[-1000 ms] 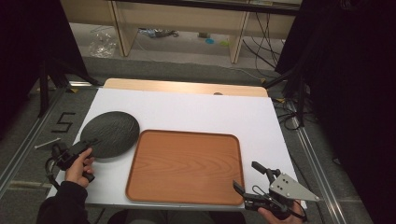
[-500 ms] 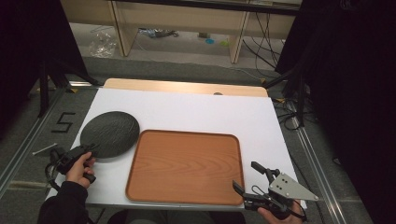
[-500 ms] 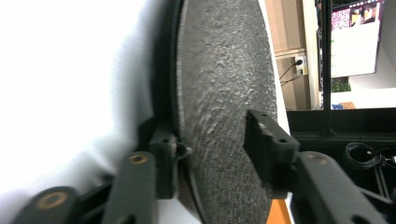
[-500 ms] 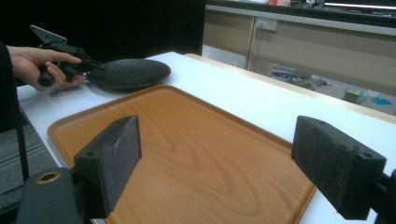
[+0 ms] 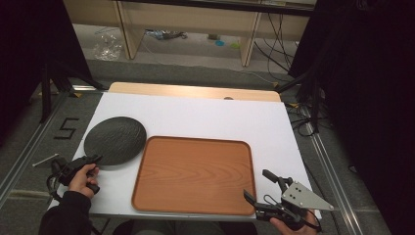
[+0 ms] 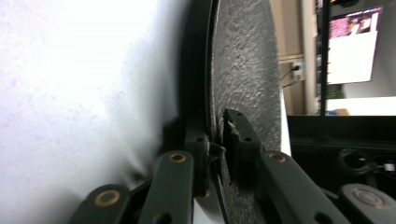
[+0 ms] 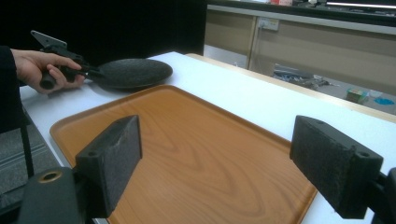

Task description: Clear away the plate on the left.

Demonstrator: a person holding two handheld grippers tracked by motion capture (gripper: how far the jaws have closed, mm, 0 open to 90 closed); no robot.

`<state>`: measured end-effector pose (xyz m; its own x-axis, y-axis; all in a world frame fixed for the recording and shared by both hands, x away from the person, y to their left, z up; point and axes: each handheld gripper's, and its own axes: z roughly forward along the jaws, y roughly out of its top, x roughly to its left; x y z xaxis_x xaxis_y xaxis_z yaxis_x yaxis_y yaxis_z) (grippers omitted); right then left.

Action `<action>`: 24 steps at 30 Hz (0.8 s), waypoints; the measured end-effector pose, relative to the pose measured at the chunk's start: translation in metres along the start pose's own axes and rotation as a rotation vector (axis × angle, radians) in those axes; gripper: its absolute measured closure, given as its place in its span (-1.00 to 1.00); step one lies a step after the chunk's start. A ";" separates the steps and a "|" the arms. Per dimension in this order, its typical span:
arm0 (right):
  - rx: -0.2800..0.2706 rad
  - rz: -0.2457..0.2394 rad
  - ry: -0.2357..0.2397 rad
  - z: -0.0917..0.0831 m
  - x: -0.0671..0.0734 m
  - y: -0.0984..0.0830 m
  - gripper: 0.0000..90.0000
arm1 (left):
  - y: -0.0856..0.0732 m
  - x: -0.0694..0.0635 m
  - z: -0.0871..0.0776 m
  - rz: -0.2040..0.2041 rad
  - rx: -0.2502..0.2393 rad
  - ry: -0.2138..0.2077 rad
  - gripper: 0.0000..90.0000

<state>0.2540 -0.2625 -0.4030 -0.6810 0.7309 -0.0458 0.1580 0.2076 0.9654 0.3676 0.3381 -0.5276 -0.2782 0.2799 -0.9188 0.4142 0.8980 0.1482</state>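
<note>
1. Two grippers are at work over the white worktop, one at each near corner, and a dark round plate is the thing in hand.

2. The plate is found near the worktop's left edge, just beside the left rim of the wooden tray, which is laid along the near edge at the middle.

3. The left gripper is brought level to the plate's near rim, and its jaws have just been closing; in the left gripper view they are seen clamped on that rim, one pad under the plate and the other on its textured top face.

4. The rim is judged to be taken because a flat plate offers no other purchase: with one jaw slid beneath and one above, it can be lifted and carried toward the tray.

5. The right gripper is held near the worktop's near right corner, beside the tray's near right corner, with its jaws wide apart and nothing between them.

6. It is judged to be kept clear and ready, so that the tray's open face is left free for the plate.
</note>
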 end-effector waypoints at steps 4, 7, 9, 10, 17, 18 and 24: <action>0.017 0.023 0.010 -0.001 0.002 0.000 -0.60 | 0.001 0.000 0.001 -0.007 -0.005 0.010 0.89; 0.014 0.006 0.003 -0.001 0.001 0.001 -0.60 | 0.002 0.002 0.002 -0.020 -0.009 0.017 0.90; 0.009 0.006 0.009 0.000 0.001 0.000 -0.60 | 0.002 0.003 0.002 -0.032 -0.010 0.014 0.91; 0.013 0.009 0.009 0.000 0.001 0.000 -0.60 | 0.003 0.004 0.002 -0.036 -0.010 0.013 0.91; 0.020 0.023 0.014 -0.001 0.002 0.001 -0.60 | 0.003 0.000 0.003 -0.005 -0.025 0.013 0.91; 0.010 0.025 0.018 0.000 0.002 0.000 -0.60 | 0.003 0.000 0.002 -0.002 -0.022 0.010 0.92; 0.005 0.006 0.009 -0.001 0.001 0.000 -0.61 | 0.004 -0.002 0.002 0.007 -0.023 0.020 0.92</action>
<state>0.2531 -0.2625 -0.4024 -0.6861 0.7265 -0.0380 0.1652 0.2065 0.9644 0.3718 0.3401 -0.5257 -0.2928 0.2928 -0.9102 0.3966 0.9034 0.1630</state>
